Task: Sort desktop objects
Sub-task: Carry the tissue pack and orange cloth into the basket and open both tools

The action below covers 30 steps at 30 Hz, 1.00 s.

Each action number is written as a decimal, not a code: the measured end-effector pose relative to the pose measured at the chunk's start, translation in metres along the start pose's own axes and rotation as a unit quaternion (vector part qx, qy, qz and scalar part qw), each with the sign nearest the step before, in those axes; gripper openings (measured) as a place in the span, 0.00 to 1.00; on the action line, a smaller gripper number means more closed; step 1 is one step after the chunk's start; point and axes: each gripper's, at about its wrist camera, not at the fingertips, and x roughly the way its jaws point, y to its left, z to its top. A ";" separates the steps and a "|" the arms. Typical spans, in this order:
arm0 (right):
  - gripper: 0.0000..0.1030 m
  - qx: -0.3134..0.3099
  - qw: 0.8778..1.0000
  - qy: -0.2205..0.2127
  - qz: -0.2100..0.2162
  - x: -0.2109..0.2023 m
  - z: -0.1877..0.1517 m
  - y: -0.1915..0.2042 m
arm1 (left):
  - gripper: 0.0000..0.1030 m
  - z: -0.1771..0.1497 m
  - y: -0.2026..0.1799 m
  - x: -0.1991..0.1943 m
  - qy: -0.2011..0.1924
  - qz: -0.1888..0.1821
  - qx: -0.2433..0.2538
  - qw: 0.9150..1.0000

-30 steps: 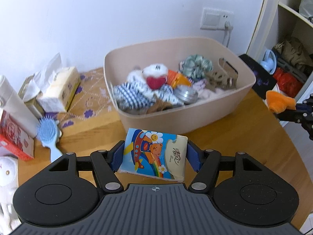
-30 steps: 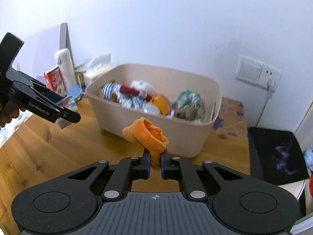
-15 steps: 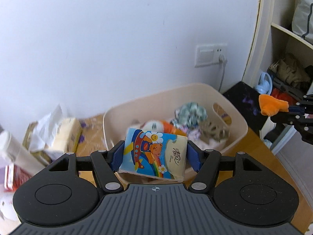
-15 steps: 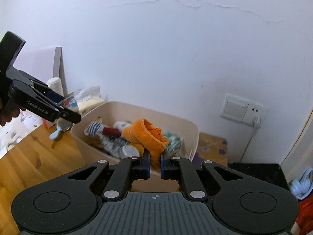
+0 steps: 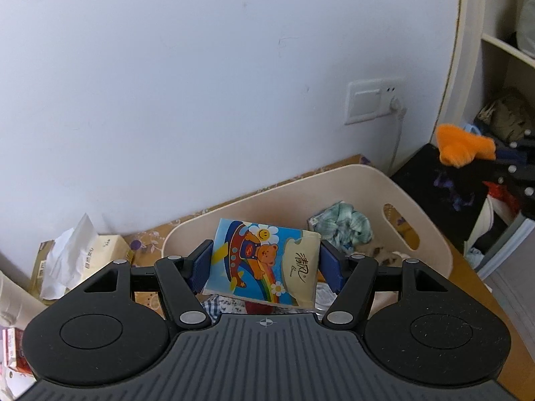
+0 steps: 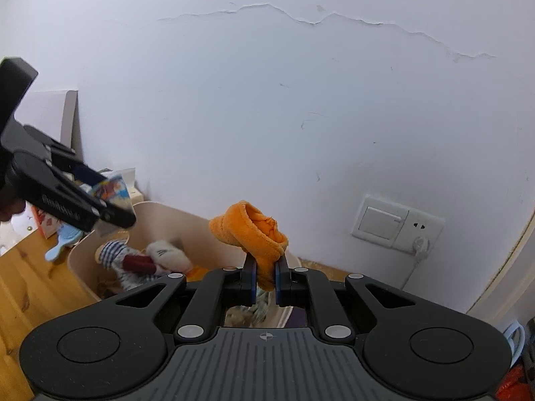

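Note:
My left gripper (image 5: 265,265) is shut on a tissue pack (image 5: 260,262) printed with a cartoon bear and rainbow, held above the near side of the beige bin (image 5: 374,180). The right gripper (image 6: 265,282) is shut on an orange fleece sock (image 6: 250,230), which stands up between its blue pads over the bin (image 6: 83,267). Seen from the right wrist, the left gripper (image 6: 110,205) hangs at the left with the pack (image 6: 112,190) in it. From the left wrist, the orange sock (image 5: 463,145) shows at the far right. The bin holds a striped plush (image 6: 115,254), a green scrunchie (image 5: 344,222) and other soft items.
A tissue box (image 5: 87,254) with a sheet pulled up sits left of the bin on the wooden table (image 6: 30,280). A blue hairbrush (image 6: 62,239) lies by the bin's left end. A wall socket (image 5: 374,100) with a cord is behind, and shelves (image 5: 505,113) stand right.
Both grippers rose and moved forward over the bin, each keeping its load. The bin dropped lower in both views and more wall shows above it.

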 end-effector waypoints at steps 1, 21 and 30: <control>0.10 -0.002 1.000 0.000 0.001 0.005 0.002 -0.001 | 0.65 0.001 -0.001 0.006 0.005 0.002 -0.001 1.000; 0.10 -0.039 0.990 0.130 0.035 0.108 -0.015 0.027 | 0.63 -0.017 -0.003 0.091 0.126 0.017 -0.022 0.992; 0.10 -0.012 0.979 0.194 0.054 0.136 -0.031 0.028 | 0.63 -0.024 -0.001 0.103 0.157 0.011 -0.032 0.987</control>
